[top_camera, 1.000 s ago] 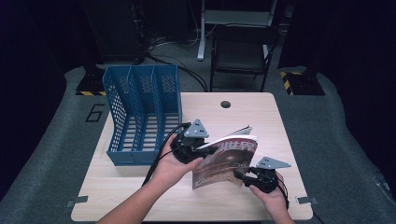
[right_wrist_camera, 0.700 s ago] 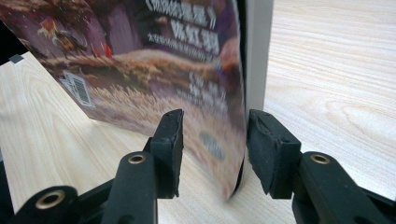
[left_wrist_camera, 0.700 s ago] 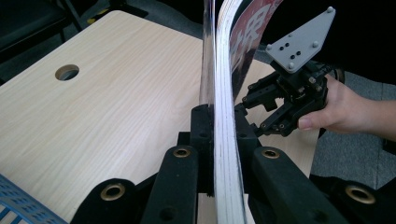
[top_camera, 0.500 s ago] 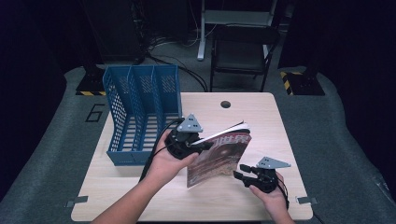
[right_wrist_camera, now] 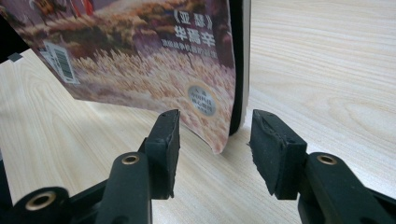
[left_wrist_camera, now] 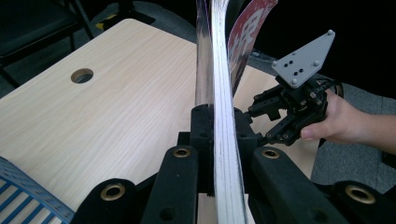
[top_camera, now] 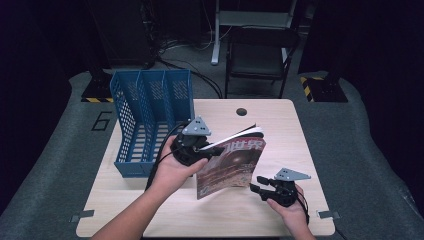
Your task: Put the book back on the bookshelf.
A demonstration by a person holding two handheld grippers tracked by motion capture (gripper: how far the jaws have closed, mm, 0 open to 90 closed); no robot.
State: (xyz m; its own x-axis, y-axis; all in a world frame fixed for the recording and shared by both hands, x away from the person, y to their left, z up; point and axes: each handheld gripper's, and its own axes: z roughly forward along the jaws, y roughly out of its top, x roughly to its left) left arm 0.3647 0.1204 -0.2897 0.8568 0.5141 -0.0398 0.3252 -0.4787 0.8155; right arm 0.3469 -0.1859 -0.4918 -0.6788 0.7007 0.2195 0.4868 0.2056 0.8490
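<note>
High view: blue file rack left of magazine, apart.

1 magazine, 1 blue file rack, 2 grippers.

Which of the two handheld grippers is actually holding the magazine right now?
The left gripper: its fingers are clamped on the magazine, holding it upright. The right gripper sits open by the lower corner, touching nothing.

A recording lab or studio. Black curtains surround a lone wooden table on grey floor matting. Cables trail behind.
</note>
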